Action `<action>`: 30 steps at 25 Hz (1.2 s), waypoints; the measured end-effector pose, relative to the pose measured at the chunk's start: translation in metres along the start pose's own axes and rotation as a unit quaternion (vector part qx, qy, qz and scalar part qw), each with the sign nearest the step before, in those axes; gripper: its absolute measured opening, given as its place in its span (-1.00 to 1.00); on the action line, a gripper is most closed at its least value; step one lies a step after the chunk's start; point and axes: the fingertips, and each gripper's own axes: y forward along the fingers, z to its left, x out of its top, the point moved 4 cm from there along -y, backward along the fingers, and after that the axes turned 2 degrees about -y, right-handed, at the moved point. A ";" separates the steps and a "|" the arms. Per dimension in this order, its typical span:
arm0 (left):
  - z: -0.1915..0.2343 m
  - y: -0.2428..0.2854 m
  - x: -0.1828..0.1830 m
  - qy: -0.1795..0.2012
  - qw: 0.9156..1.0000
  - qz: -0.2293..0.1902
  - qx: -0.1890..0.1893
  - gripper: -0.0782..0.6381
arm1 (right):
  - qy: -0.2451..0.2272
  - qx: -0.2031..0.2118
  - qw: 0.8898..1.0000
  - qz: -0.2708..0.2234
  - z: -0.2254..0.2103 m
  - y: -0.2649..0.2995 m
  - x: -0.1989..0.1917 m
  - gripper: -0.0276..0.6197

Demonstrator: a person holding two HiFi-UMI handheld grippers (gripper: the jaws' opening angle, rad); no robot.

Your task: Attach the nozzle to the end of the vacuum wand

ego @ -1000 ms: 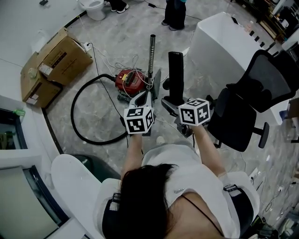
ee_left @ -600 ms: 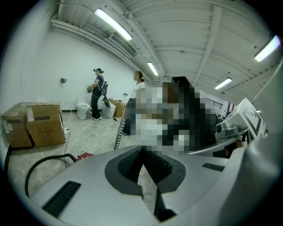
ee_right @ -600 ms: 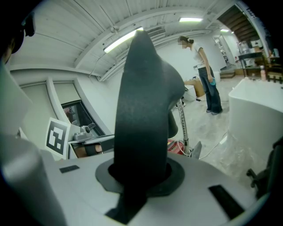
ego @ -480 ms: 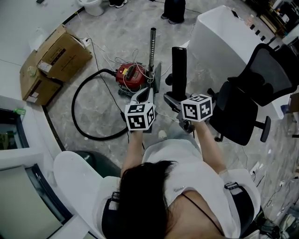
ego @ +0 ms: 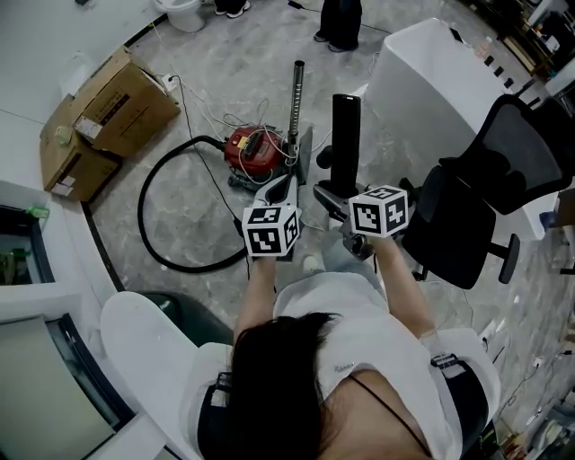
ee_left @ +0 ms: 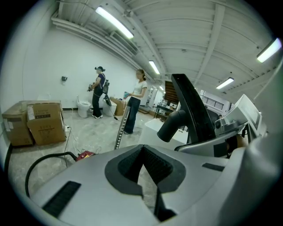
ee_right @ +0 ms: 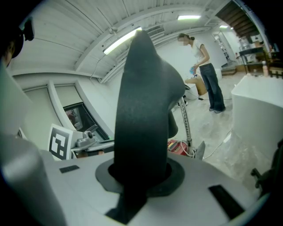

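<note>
While my right claw (ee_right: 140,178) clamps the matte black nozzle (ee_right: 143,110) — a broad, flattened wedge — my left claw (ee_left: 143,170) sits closed and empty. Farther off, the ribbed metal wand (ego: 293,103) stands nearly upright beside the red canister (ego: 254,148) on marbled floor (ego: 225,63).

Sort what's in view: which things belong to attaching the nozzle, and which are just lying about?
Job: nozzle, wand, vacuum cleaner, hose.
Lying about: cardboard boxes, office chair, toilet.
</note>
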 end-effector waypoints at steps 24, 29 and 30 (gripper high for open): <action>-0.004 0.065 0.031 -0.016 1.000 -0.018 0.019 -0.77 | -0.011 0.029 0.999 0.030 -0.061 0.019 0.049 -0.71; 0.000 0.089 0.048 -0.021 0.999 -0.023 0.021 -0.77 | -0.014 0.030 0.999 0.030 -0.081 0.026 0.072 -0.71; 0.001 0.093 0.052 -0.022 0.999 -0.024 0.022 -0.77 | -0.015 0.031 0.999 0.031 -0.084 0.028 0.077 -0.70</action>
